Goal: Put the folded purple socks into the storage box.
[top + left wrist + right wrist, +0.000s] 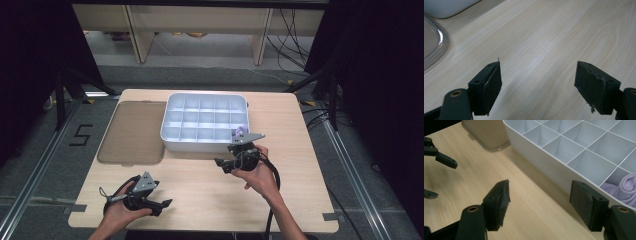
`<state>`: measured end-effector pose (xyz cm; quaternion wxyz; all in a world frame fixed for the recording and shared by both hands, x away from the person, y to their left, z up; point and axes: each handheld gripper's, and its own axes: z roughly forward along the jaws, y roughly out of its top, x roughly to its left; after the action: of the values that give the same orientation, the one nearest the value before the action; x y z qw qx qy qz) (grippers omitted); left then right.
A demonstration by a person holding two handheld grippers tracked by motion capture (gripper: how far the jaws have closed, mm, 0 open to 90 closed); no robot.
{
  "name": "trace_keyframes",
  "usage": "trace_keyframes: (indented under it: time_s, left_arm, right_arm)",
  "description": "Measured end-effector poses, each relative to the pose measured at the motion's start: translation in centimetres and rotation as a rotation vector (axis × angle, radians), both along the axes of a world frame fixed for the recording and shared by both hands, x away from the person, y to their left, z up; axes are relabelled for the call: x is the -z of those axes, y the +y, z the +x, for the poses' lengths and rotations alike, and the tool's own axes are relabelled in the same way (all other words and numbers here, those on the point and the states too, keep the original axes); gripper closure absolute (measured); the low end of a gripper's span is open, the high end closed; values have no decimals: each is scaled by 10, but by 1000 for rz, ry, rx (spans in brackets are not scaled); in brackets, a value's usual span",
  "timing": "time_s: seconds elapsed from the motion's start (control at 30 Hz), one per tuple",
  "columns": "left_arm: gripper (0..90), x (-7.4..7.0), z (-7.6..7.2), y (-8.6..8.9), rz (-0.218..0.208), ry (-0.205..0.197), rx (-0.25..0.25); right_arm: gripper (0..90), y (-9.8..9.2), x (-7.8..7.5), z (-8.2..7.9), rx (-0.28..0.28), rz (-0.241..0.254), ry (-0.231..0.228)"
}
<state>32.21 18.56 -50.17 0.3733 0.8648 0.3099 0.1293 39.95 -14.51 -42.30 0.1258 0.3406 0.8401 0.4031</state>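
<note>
A white compartment tray (pixel 200 122) stands on the back half of the wooden table (pixel 200 195). A lilac cloth (pixel 241 132) lies in its front right compartment. My right gripper (pixel 222 166) hovers just in front of the tray's front right corner and points left. In the right gripper view its jaws (pixel 540 187) are open over bare wood, beside the tray wall (pixel 554 167) and the lilac cloth (pixel 626 187). My left gripper (pixel 162 206) rests low near the front left edge. Its jaws (pixel 539 68) are open, with nothing between them.
A translucent brownish lid (pixel 132 132) lies flat against the tray's left side; its rim (pixel 441 45) curves past in the left gripper view. The left gripper's jaws (pixel 441 158) appear far off in the right gripper view. Dark curtains and floor cables surround the table.
</note>
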Motion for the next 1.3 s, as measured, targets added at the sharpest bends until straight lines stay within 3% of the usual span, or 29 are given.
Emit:
trace_keyframes:
  time_s: [0.07,0.1,0.17,0.3,0.33,0.67,0.87,1.0,1.1,1.13,1.27,1.3]
  left_arm:
    - [212,0,-1,-1,-21,15,-8]
    - [211,0,-1,-1,-22,13,-13]
    - [211,0,-1,0,-13,4,-2]
    - [211,0,-1,0,-11,3,3]
    - [210,0,-1,0,-10,1,4]
    - [210,0,-1,-1,-6,-5,-2]
    - [210,0,-2,-1,-10,-2,-8]
    - [210,0,-2,-1,-10,-1,-10]
    - [210,0,-2,-1,-10,-2,-10]
    - [209,0,-2,-1,-10,-2,-10]
    - [210,0,-2,0,-11,1,-4]
    - [210,0,-2,0,-13,-1,-4]
  right_arm:
    - [332,2,2,-2,3,6,-2]
    - [328,1,1,-3,-1,-14,1]
    - [328,3,3,-3,-26,-7,-8]
    - [316,6,4,-10,-8,7,14]
    - [311,5,4,-9,-28,-3,6]
    - [292,7,8,-20,-26,3,21]
    - [281,5,11,-23,-53,6,17]
    - [278,5,13,-28,-25,8,40]
    - [271,4,17,-28,-56,3,25]
    - [264,4,18,-30,-36,4,30]
    - [232,4,23,-33,-48,16,25]
    - [222,4,23,-34,-37,15,44]
